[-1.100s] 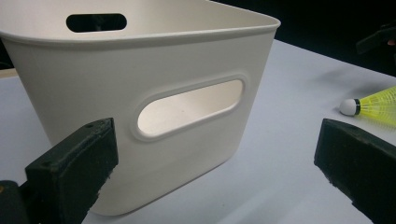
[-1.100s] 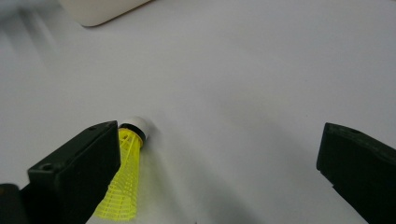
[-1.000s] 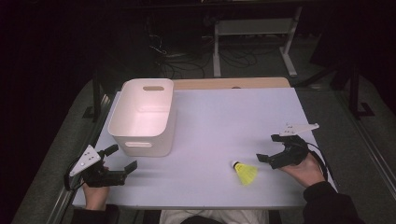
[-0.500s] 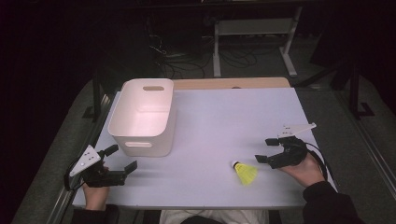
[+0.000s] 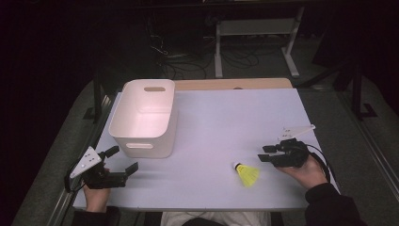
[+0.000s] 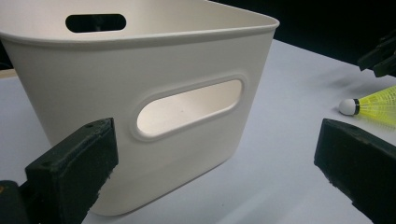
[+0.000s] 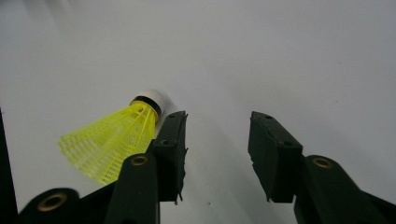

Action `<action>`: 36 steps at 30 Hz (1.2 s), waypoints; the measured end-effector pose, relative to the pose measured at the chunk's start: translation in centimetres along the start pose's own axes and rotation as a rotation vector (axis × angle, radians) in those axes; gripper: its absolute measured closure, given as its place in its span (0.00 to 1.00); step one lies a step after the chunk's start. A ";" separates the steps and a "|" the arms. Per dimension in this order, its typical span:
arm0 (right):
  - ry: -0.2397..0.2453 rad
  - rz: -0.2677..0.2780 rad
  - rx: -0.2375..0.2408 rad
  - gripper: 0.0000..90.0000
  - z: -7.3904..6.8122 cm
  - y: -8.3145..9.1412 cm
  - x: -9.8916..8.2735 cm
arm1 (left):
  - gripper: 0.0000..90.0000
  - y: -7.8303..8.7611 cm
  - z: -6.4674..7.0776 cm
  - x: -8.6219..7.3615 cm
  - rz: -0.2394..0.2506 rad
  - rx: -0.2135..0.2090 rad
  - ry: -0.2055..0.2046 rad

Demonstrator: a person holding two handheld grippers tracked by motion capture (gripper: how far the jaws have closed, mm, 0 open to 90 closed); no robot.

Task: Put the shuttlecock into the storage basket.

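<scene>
I see a yellow shuttlecock (image 5: 247,174) lying on its side on the near right part of the pale table (image 5: 226,117). Its white cork tip with a black band points to the far left, and its mesh skirt flares toward the near right. In my right gripper view the shuttlecock (image 7: 112,140) lies just outside one jaw. A white plastic bin (image 5: 143,117) stands upright on the far left, well apart from the shuttlecock, open-topped, with an oval handle slot in each end wall. I see nothing inside it.
</scene>
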State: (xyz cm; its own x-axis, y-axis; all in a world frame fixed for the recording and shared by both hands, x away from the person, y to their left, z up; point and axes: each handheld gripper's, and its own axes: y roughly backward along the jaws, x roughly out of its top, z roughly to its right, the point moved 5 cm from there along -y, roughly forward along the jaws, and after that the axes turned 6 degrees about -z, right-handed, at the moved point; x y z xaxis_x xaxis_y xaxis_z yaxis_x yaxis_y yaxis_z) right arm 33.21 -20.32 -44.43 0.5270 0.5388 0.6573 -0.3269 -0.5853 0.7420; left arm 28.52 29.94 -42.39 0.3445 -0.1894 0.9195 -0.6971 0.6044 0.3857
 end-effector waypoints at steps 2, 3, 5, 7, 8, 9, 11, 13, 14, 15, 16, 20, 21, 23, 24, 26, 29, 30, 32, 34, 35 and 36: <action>0.007 -0.006 0.000 0.71 0.0 -0.1 0.0 | 0.00 0.0 0.0 0.0 0.000 0.001 0.000; 0.008 -0.013 0.001 0.73 -0.1 -0.1 -0.1 | 0.00 0.0 0.0 0.0 0.000 0.001 0.001; 0.015 -0.023 0.001 0.78 -0.2 -0.2 -0.1 | 0.00 0.0 0.0 0.0 0.001 0.001 0.000; 0.021 -0.032 0.005 0.83 -0.2 -0.3 -0.2 | 0.00 0.0 0.0 0.0 0.001 0.001 0.000; 0.021 -0.038 0.007 0.85 -0.2 -0.4 -0.2 | 0.00 0.0 0.0 0.0 0.001 0.001 0.000; 0.021 -0.043 0.009 0.88 -0.2 -0.4 -0.3 | 0.00 0.0 0.0 0.0 0.001 0.001 0.000; 0.024 -0.052 0.009 0.92 -0.3 -0.5 -0.3 | 0.00 0.0 0.0 0.0 0.001 0.000 0.000; 0.021 -0.060 0.008 0.96 -0.3 -0.6 -0.4 | 0.00 0.0 0.0 0.0 0.001 0.000 0.000; 0.027 -0.062 0.007 0.98 -0.3 -0.7 -0.4 | 0.00 0.0 0.0 0.0 0.001 0.000 0.000; 0.030 -0.066 0.005 0.98 -0.3 -0.7 -0.4 | 0.00 0.0 0.0 0.0 0.001 0.000 0.000; 0.032 -0.070 0.000 0.98 -0.3 -0.8 -0.5 | 0.00 0.0 0.0 0.0 0.001 0.000 0.000; 0.039 -0.083 0.011 0.98 -0.5 -0.9 -0.6 | 0.00 0.0 0.0 0.0 0.001 0.001 0.000; 0.038 -0.087 0.015 0.98 -0.5 -0.9 -0.6 | 0.00 0.0 0.0 0.0 0.001 0.001 0.000; 0.035 -0.097 0.025 0.98 -0.5 -1.0 -0.7 | 0.00 0.0 0.0 0.0 0.001 0.000 0.000; 0.037 -0.101 0.030 0.98 -0.5 -1.1 -0.8 | 0.00 0.0 0.0 0.0 0.002 0.000 0.000; 0.035 -0.109 0.043 0.98 -0.6 -1.2 -0.9 | 0.00 0.0 0.0 0.0 0.002 0.000 0.000; 0.039 -0.122 0.060 0.98 -0.7 -1.3 -1.0 | 0.00 0.0 0.0 0.0 0.001 -0.002 0.000; 0.042 -0.126 0.063 0.98 -0.7 -1.4 -1.1 | 0.00 0.0 0.0 0.0 0.001 -0.002 0.000; 0.036 -0.138 0.068 0.98 -0.8 -1.5 -1.2 | 0.00 0.0 0.0 0.0 0.002 -0.003 -0.001; 0.038 -0.146 0.072 0.98 -0.8 -1.6 -1.3 | 0.00 0.0 0.0 0.0 0.002 -0.003 -0.001; 0.038 -0.149 0.072 0.98 -0.8 -1.6 -1.3 | 0.00 0.0 0.0 0.0 0.002 -0.003 -0.001; 0.038 -0.153 0.072 0.98 -0.8 -1.7 -1.4 | 0.00 0.0 0.0 0.0 0.002 -0.003 -0.001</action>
State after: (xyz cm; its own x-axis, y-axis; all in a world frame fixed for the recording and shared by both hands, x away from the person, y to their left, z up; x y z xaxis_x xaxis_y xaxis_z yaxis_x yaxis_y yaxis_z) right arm 32.40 -19.58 -46.46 0.5354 0.6469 0.5431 -0.1875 -0.5359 0.8232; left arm 28.48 29.92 -42.37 0.3426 -0.1889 0.9203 -0.6958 0.6072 0.3836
